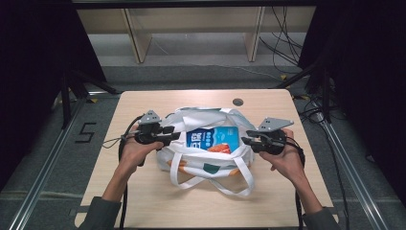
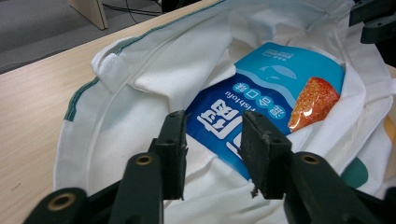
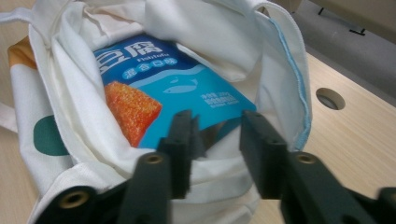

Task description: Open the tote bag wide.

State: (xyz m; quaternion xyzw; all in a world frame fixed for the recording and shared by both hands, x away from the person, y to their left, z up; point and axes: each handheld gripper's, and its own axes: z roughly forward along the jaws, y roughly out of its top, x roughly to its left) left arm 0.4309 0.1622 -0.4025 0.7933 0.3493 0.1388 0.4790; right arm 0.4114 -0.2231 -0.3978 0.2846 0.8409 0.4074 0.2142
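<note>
Pale wooden table [image 1: 143,191], white tote bag [image 1: 191,120] centred, blue snack packet [image 1: 210,137] inside, my left gripper [image 1: 173,132] at nine o'clock, my right gripper [image 1: 247,140] at three o'clock, both with jaws apart, gripping nothing.

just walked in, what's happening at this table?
A person works a white tote bag on the wooden table with two handheld grippers. The left gripper is at the bag's left rim and the right gripper at its right rim. Both have open jaws, with nothing pinched between them. A blue fish tofu snack packet lies inside the open bag, and the bag's handles trail toward the person.
</note>
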